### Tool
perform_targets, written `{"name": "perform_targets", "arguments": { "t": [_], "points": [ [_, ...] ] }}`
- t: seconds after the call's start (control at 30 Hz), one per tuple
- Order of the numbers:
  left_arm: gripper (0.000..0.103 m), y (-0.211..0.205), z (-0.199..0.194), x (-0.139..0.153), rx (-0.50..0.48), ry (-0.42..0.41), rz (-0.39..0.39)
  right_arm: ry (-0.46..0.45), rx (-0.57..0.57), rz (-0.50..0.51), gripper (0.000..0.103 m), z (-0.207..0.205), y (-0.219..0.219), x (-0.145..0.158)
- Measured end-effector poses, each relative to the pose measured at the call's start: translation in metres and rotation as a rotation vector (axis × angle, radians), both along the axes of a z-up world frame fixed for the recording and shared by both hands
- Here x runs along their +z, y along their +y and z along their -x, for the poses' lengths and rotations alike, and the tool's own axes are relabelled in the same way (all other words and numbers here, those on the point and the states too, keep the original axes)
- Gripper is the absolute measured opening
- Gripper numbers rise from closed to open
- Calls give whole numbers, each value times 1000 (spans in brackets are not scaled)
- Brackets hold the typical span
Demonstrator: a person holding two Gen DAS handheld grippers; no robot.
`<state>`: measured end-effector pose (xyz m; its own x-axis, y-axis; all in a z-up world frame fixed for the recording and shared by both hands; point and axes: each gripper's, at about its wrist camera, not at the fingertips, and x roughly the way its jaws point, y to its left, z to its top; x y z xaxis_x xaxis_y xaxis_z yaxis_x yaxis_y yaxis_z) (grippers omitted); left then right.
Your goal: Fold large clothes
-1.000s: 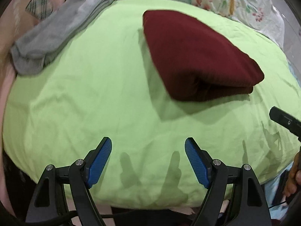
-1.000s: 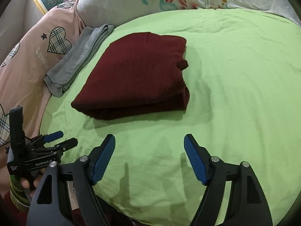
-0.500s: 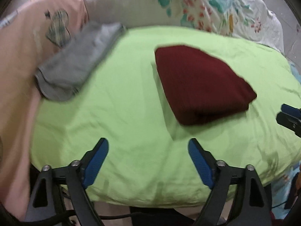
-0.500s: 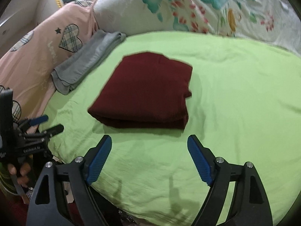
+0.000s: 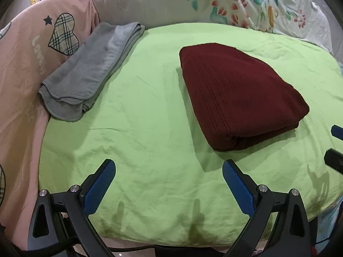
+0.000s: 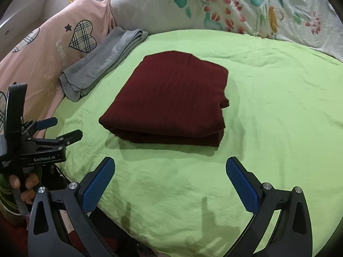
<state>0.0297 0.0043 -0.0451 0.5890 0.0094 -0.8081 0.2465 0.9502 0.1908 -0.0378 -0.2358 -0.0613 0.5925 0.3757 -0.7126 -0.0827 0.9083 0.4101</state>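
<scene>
A ribbed maroon garment (image 5: 238, 94), folded into a thick rectangle, is lying mid-bed on the wrinkled green sheet (image 5: 150, 141) while both tools, left tool (image 5: 169, 169) and right tool (image 6: 170, 167), are hovering spread and empty.

Both grippers (image 5: 169, 184) (image 6: 170, 184) are black with silver screws and blue dimpled pads (image 6: 97, 187) (one body lettered "GenRobot.AI")

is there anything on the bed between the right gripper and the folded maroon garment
Nothing visible. Only bare green sheet lies between the open right gripper and the near folded edge of the maroon garment. The grey towel sits off to the left by the pink pillow, and the left gripper is off to the side too.
</scene>
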Motion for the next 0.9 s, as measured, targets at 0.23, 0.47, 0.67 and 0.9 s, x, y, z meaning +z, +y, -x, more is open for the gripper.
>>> {"name": "perform_targets", "arguments": {
  "t": [0.23, 0.47, 0.67, 0.9],
  "points": [
    [100, -7, -18, -4, 4, 2, 1, 25, 9, 1, 103, -13, 3, -9],
    [100, -14, -27, -3, 5, 10, 9, 31, 10, -8, 103, -30, -1, -11],
    [100, -15, -31, -1, 1, 8, 22, 26, 11, -8, 103, -45, -4, -9],
    [100, -18, -24, 1, -20, 0, 34, 27, 18, -5, 103, -52, -4, -8]
  ]
}}
